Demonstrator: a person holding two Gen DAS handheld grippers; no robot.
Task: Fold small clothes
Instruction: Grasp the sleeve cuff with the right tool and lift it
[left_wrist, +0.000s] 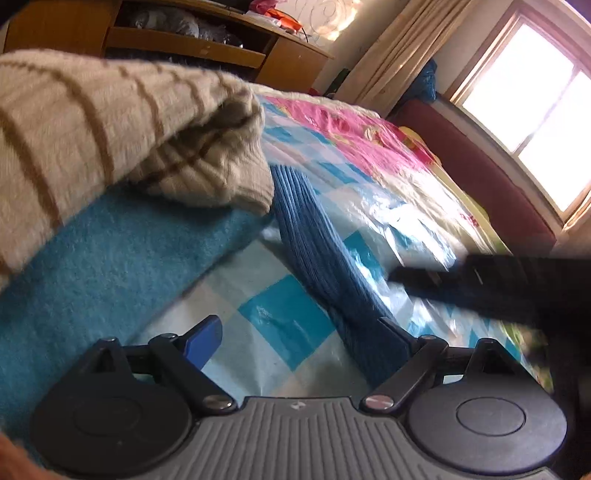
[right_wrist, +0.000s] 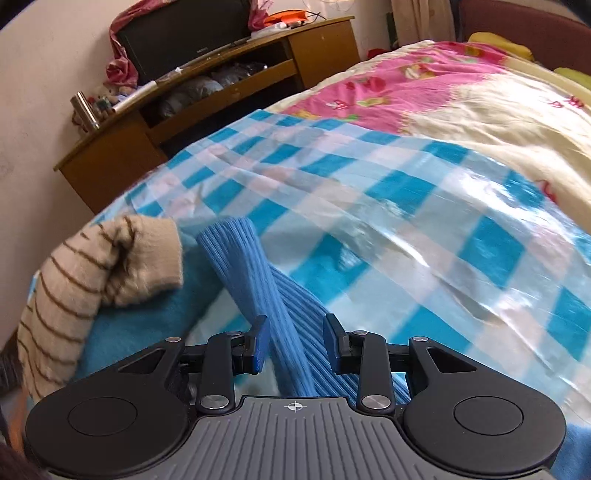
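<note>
The left gripper (left_wrist: 303, 339) has its jaws spread wide, grasping nothing. The right gripper (right_wrist: 295, 343) has jaws parted around the blue ribbed sleeve (right_wrist: 255, 273), unclenched, on the bed (right_wrist: 424, 206) near its left edge.

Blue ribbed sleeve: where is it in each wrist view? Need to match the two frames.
Left wrist: the blue ribbed sleeve runs diagonally from centre down to the right finger of the open left gripper.
Right wrist: it runs from left of centre down between the open right gripper fingers.
Shared landmark: the beige striped sweater, lying on teal fabric just left of the sleeve's end.
</note>
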